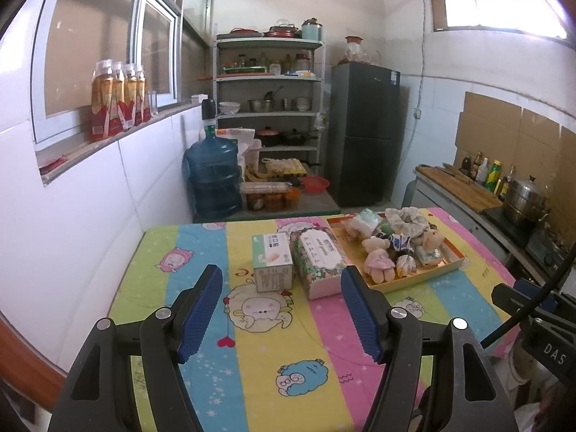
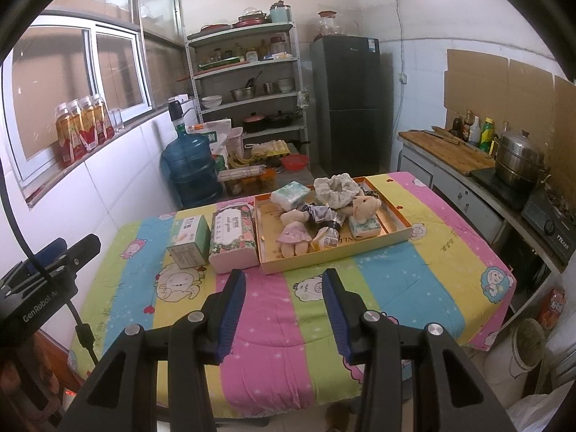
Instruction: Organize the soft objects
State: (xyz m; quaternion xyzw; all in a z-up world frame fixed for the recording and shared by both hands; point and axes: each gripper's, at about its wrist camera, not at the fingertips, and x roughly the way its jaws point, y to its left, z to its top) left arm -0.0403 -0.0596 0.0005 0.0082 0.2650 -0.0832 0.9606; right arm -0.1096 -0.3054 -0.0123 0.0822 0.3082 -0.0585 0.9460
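A shallow cardboard tray [image 2: 396,217] [image 1: 424,278] lies on the cartoon-print quilt at the far right. It holds a plush bear in a pink dress [image 2: 295,234] [image 1: 378,261], a second plush bear [image 2: 363,204], a frilly cloth cap [image 2: 338,184], tissue packs [image 2: 289,192] and other small items. Left of the tray stand a floral tissue pack [image 2: 232,239] [image 1: 316,259] and a green box [image 2: 189,239] [image 1: 271,252]. My left gripper [image 1: 280,271] hovers open just short of these two. My right gripper [image 2: 284,274] is open before the tray's near edge. Neither holds anything.
A blue water jug [image 2: 190,169], a metal shelf [image 2: 248,82] and a dark fridge [image 2: 345,104] stand behind the table. Along the right runs a counter with a steel pot [image 2: 520,162] and a stove [image 2: 550,223]. A white bucket [image 2: 518,352] sits by the table's right corner.
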